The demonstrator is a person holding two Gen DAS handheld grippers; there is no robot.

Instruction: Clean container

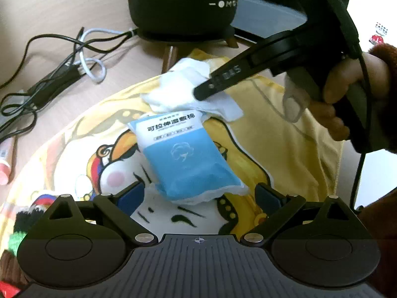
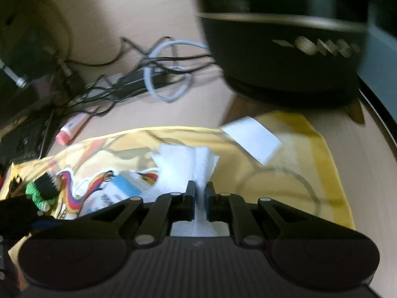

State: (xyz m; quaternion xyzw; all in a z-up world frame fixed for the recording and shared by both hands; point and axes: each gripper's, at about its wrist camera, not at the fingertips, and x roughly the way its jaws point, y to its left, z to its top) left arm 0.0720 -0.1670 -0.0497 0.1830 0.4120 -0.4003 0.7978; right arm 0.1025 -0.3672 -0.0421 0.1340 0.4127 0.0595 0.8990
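Left wrist view: blue-and-white soft plastic pack printed "可拉伸湿敷棉", lying on yellow cartoon-print cloth on desk; left gripper fingers wide. Right gripper fingers pinch white cotton pad.

The container is a dark, rounded vessel with a thin gold band around its body and pale markings on its side. It stands upright on short wooden legs at the far edge of the yellow cartoon-printed cloth, on the light wooden table; only its lower part is in view. A white cotton pad, soft and crumpled, lies on the cloth just in front of it, and its near edge overlaps the top of a blue-and-white packet of cotton pads that lies flat, tilted, with printed characters on its white end.
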